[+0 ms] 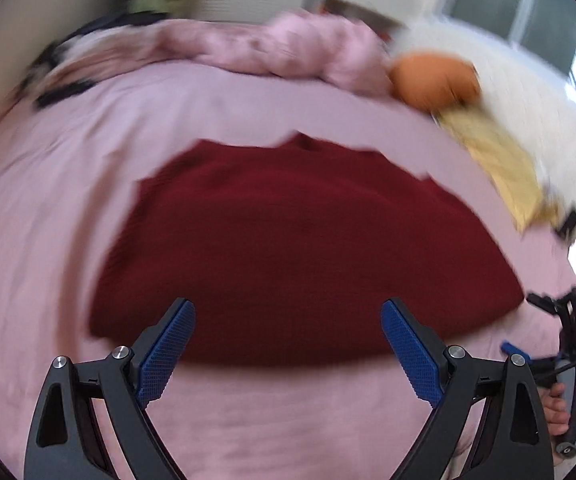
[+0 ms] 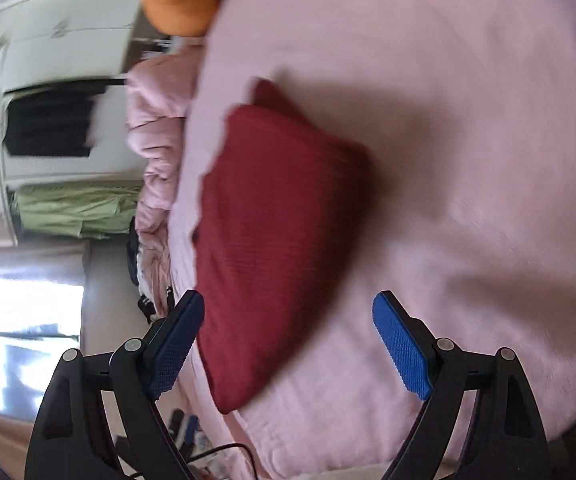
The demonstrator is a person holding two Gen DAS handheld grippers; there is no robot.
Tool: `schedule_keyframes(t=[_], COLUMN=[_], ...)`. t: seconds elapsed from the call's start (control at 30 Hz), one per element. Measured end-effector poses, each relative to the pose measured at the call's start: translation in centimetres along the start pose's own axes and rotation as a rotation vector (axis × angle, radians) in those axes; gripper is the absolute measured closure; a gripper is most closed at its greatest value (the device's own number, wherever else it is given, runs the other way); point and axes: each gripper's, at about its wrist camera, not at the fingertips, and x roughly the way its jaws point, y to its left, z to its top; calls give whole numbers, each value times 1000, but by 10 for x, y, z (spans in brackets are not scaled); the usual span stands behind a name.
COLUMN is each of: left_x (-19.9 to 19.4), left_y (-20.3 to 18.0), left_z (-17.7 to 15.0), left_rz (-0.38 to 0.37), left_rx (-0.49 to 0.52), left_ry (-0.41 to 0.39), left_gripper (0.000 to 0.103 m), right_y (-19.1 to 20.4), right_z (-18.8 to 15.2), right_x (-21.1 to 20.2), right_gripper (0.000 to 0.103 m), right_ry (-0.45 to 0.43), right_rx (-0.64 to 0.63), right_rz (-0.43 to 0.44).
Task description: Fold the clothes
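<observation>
A dark red knitted garment (image 1: pixel 296 248) lies folded flat on the pink bed sheet (image 1: pixel 56 200). My left gripper (image 1: pixel 288 320) hovers over its near edge, open, with nothing between the blue pads. The right wrist view is rolled sideways: the same red garment (image 2: pixel 272 232) lies ahead, and my right gripper (image 2: pixel 288 312) stands open above its near end, pads apart and gripping nothing. In the left wrist view the right gripper (image 1: pixel 568 328) shows at the right edge, held by a hand (image 1: pixel 560 408).
A crumpled pink duvet (image 1: pixel 280 48) is bunched along the far side of the bed. An orange cushion (image 1: pixel 434 78) and a yellow cloth (image 1: pixel 496 160) lie at the far right by a white fluffy blanket (image 1: pixel 528 92). The bed's edge and floor (image 2: pixel 100 280) show left.
</observation>
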Motion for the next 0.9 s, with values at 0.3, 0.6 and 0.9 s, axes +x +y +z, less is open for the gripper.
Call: schedule_keyframes(t=[0.3, 0.6, 0.9], left_x=[67, 85, 111], left_y=[-68, -53, -40], left_z=[-18, -13, -19], left_rz=[51, 123, 91], left_rx=[54, 26, -2], left_ry=[72, 134, 225], left_gripper=[9, 9, 1], right_y=[22, 5, 90], right_z=[51, 56, 41], right_x=[56, 65, 55], right_gripper=[15, 84, 83], right_ry=[-7, -58, -79], right_rx=[-74, -104, -364], right_rz=[38, 32, -36])
